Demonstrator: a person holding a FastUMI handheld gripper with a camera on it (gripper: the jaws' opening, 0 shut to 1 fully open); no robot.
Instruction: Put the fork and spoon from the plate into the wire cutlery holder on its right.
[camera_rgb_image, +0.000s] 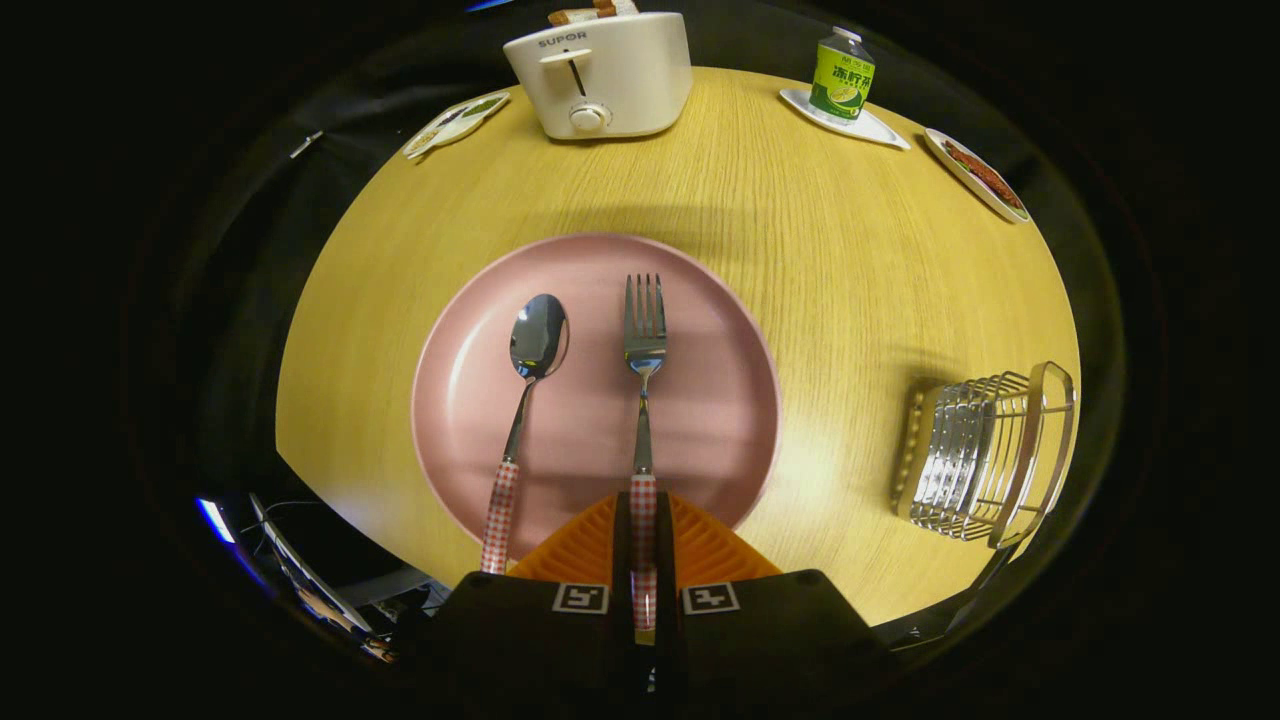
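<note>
The round wooden table (820, 260) has lots of bare wood between the things on it. Its near edge curves close by the fingers, and its far edge holds small things.

On the far left sits a little dish (455, 124) right at the table's edge. Next to it stands a white toaster (600, 75) with bread sticking out of the top.

In the middle lies the pink plate (595, 280). The spoon (522, 410) lies on the left side of the plate. Its bowl points away from the fingers and its checked handle hangs over the near rim. Its long line leans a little to the right as it goes away. It is just left of the gripper, not touched.

The fork (643, 400) lies beside the spoon, well apart from it, in the middle of the plate. Its long line runs straight away from the fingers, prongs at the far end. Its checked handle sits between the two fingers. The gripper (643, 560) is squeezed onto that handle, one finger on each side.

Farther right, at the far edge, a green bottle (842, 76) stands on a white tray (880, 132), and a dish of food (978, 175) lies near it.

The wire cutlery holder (985, 455) sits to the right of the plate, close to the table's right edge. Bare wood lies between the plate and the holder.
</note>
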